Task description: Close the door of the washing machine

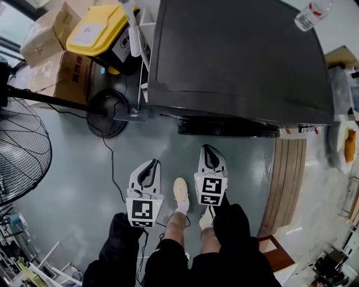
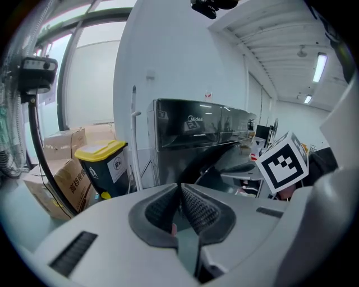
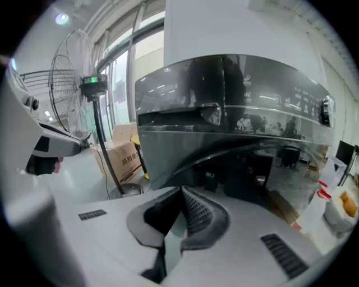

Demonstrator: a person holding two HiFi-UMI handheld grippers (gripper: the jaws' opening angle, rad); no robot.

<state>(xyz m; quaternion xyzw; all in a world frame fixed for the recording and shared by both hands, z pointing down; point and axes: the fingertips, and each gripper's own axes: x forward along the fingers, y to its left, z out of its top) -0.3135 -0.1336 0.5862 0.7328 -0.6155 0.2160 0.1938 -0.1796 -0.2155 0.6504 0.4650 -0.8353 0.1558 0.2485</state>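
Note:
The dark washing machine (image 1: 241,56) stands straight ahead, its top filling the upper head view. Its door (image 1: 227,128) shows as a dark strip bulging from the front; I cannot tell whether it is latched. In the right gripper view the machine's front (image 3: 235,123) looms close, with the round door (image 3: 252,162) below the control panel. My left gripper (image 1: 152,163) (image 2: 180,188) and right gripper (image 1: 207,149) (image 3: 181,191) hover side by side above the floor, short of the machine. Both are shut with nothing between the pads. The right one is nearer the door.
A yellow-lidded bin (image 1: 98,28) and cardboard boxes (image 1: 50,33) stand left of the machine. A standing fan (image 1: 19,148) with its round base (image 1: 106,112) and a cable is at left. A wooden board (image 1: 289,179) lies at right. A bottle (image 1: 311,14) rests on the machine.

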